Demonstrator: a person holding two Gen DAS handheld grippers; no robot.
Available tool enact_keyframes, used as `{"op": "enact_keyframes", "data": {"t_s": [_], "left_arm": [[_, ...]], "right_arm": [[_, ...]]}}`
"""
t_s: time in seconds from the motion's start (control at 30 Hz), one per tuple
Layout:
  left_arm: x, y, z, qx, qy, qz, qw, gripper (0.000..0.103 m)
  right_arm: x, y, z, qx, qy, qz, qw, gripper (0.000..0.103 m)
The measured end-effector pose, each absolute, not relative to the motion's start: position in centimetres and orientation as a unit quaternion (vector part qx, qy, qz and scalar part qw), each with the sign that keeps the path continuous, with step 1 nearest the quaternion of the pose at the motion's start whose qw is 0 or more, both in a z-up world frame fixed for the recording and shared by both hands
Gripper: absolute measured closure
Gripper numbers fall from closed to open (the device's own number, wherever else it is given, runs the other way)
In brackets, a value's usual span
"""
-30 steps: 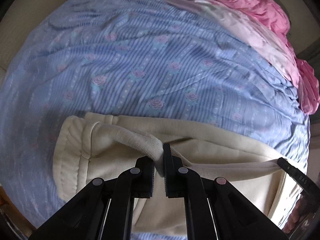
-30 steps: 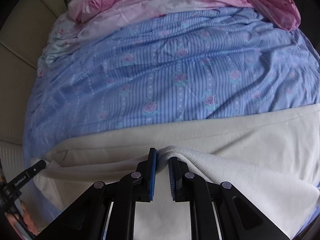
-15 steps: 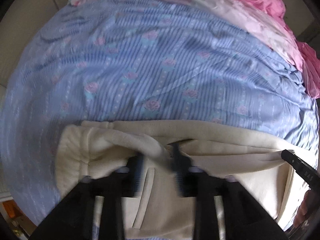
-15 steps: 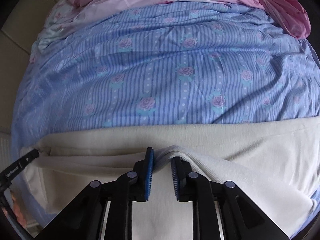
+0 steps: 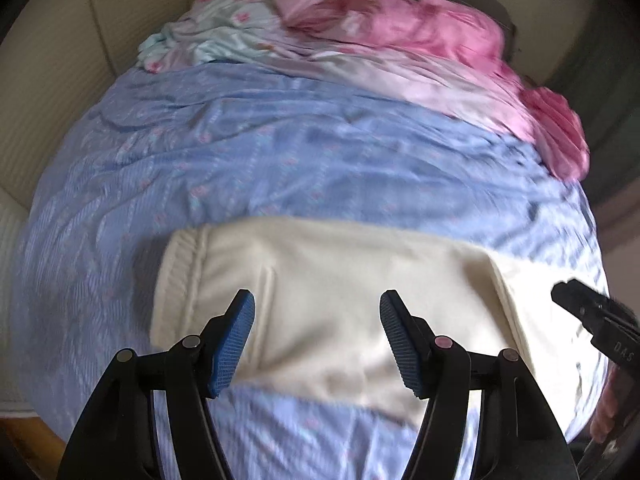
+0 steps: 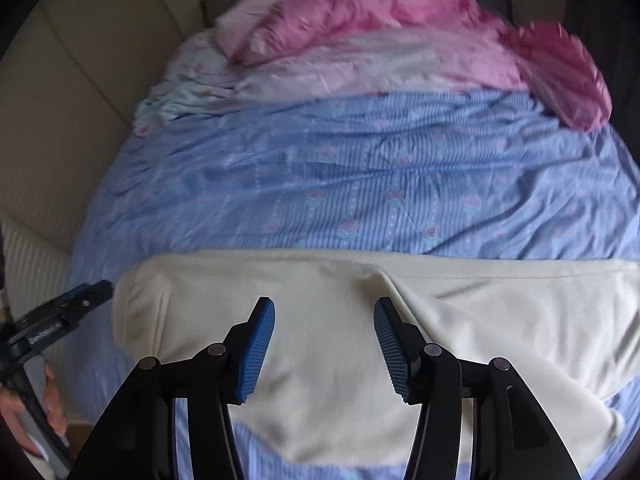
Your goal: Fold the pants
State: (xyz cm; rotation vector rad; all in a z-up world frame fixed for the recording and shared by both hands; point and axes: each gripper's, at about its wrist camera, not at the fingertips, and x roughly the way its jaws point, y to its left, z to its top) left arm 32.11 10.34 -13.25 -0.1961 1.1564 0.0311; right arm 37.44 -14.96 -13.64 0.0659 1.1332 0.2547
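Note:
Cream pants (image 5: 340, 280) lie flat on the blue floral bedspread (image 5: 280, 152), folded lengthwise, waistband at the left. My left gripper (image 5: 316, 340) is open and empty above the waistband end. My right gripper (image 6: 324, 344) is open and empty above the pants (image 6: 320, 300), where a fold edge runs off to the right. The right gripper also shows at the right edge of the left wrist view (image 5: 592, 320), and the left gripper at the left edge of the right wrist view (image 6: 60, 316).
A pink quilt (image 6: 400, 12) and pale floral bedding (image 5: 208, 40) are bunched at the far end of the bed. A cream padded wall (image 6: 60, 120) runs along the left side. The bed's near edge lies just below the pants.
Both grippers opened and let go of the pants' edge, then pulled back and up. The lifted fold has dropped flat onto the bed.

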Motion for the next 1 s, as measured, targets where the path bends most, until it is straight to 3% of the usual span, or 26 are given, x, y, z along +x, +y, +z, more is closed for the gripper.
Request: {"op": "enact_keyframes", "data": {"t_s": [0.43, 1.0], "left_arm": [[21.0, -1.9, -6.5, -0.031, 0.522, -0.051, 0.851, 0.034], [15.9, -19.6, -12.4, 0.034, 0.599, -0.148, 0.786, 0.033]], "right_arm": [[24.2, -22.1, -7.0, 0.011, 0.502, 0.142, 0.853, 0.05], [13.3, -39.1, -11.2, 0.035, 0.574, 0.036, 0.817, 0.05]]}}
